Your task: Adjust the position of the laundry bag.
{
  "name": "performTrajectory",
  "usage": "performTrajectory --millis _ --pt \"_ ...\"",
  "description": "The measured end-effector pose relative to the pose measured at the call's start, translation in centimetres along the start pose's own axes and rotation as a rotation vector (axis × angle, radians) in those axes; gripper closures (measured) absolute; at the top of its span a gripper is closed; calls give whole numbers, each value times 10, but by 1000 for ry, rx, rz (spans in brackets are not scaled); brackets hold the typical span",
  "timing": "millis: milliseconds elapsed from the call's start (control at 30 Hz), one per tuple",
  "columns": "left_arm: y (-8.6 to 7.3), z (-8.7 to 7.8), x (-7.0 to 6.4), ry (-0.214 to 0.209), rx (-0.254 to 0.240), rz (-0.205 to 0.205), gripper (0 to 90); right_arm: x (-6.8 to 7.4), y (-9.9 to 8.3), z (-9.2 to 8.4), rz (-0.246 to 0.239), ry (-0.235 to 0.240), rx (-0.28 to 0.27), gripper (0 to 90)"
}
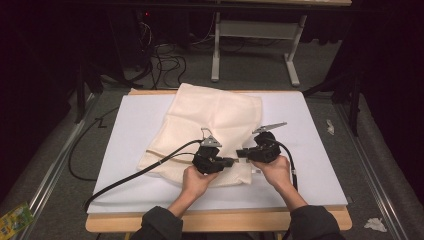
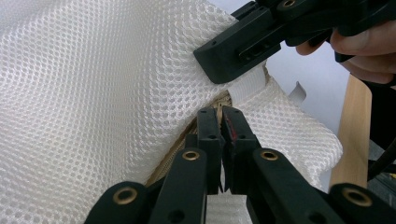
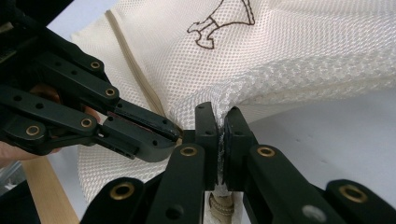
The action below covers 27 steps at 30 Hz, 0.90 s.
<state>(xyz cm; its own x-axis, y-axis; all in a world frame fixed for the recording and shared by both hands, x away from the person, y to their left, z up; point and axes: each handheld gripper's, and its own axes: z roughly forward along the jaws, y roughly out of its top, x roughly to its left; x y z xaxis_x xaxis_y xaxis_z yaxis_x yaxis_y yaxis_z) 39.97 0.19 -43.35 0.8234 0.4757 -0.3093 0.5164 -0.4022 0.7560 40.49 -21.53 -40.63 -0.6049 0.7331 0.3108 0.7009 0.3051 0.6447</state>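
Gripping the near edge of the cream mesh laundry bag (image 1: pixel 210 125) on the white table (image 1: pixel 310 150), left gripper (image 2: pixel 220 122) clamped at the zipper, right gripper (image 3: pixel 221 126) pinching mesh beside it; next, probably pulling the 2 apart.

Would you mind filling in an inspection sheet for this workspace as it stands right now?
Surface: white board on a wooden table; its bare parts look clean.
Job's things: cream mesh bag lying flat, with a zipper along its near edge and a dark printed outline.
Clutter: nothing seen on the board.
Grippers: left claw shut on the bag's zipper end; right claw shut on the mesh right beside it.
Cables: left gripper's black cable trails across the board's left side and off its near corner.
Surroundings: white desk frame behind, loose cords on the floor, green packet and crumpled scraps beside the table.
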Motion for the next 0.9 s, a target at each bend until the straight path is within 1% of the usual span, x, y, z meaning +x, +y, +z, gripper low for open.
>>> performTrajectory --millis 100,133,233,267,433,500,567,600,667,733,767,800,833,900 --pt "1 -2 0 11 6 4 872 2 1 1 -14 -5 14 887" --pt "1 -2 0 8 9 2 872 2 1 2 -17 -5 13 887" --pt "3 -5 0 15 13 13 872 4 2 2 -26 -8 24 889" --pt "3 -6 0 17 16 13 871 4 2 2 -39 -8 23 889" --pt "-4 -3 -4 43 52 34 873 7 6 6 -36 -15 30 889" --pt "-3 -3 -4 50 48 32 873 8 6 7 -50 -20 34 890" --pt "-1 -5 -3 43 31 28 873 8 5 5 -42 -18 31 892" --pt "-1 -5 -3 41 24 29 873 7 4 3 -45 -17 25 892" --pt "0 -6 -3 39 19 24 873 6 3 1 -38 -18 31 893" --pt "1 -9 -2 73 24 36 873 6 3 0 -45 -24 37 893" --pt "0 -11 -1 70 25 26 874 6 3 0 -47 -27 34 893" --pt "0 -12 0 72 26 27 874 5 3 -1 -47 -26 32 893" --pt "0 -14 1 82 29 31 874 4 2 -2 -44 -24 31 893" --pt "1 -15 0 81 34 34 873 3 1 -4 -36 -15 24 893"
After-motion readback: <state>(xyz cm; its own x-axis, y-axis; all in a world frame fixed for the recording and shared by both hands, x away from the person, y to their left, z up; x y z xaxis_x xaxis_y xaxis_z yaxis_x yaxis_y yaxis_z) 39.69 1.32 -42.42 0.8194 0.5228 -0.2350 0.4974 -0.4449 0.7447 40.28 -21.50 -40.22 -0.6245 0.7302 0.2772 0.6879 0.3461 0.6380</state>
